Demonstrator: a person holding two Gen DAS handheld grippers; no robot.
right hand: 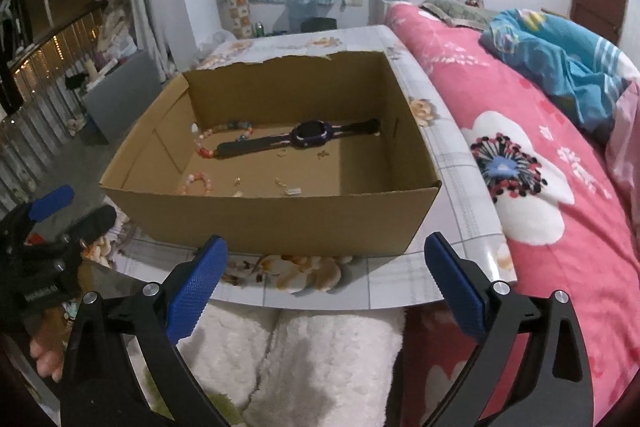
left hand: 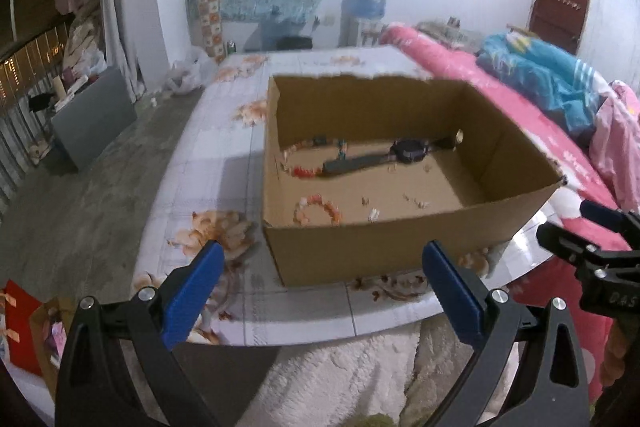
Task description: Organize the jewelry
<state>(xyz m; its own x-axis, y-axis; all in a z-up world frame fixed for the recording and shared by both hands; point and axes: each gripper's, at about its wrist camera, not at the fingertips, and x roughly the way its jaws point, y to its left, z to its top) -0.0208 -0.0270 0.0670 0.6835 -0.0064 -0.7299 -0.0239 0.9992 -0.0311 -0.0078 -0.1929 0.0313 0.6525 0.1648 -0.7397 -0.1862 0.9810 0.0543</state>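
Empty open tools (left hand: 324, 291) (right hand: 326, 285), jewelry in box (right hand: 280, 223)

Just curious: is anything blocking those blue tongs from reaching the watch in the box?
Only the cardboard box's near wall stands between the open right tongs and the watch. The box is open-topped, so going over looks clear.

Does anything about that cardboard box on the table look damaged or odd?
Yes. The cardboard box has a ragged, torn top edge along its far wall, as if a flap was ripped off. Inside, a watch, bead bracelets and tiny pieces lie loose on the bottom, unsorted.
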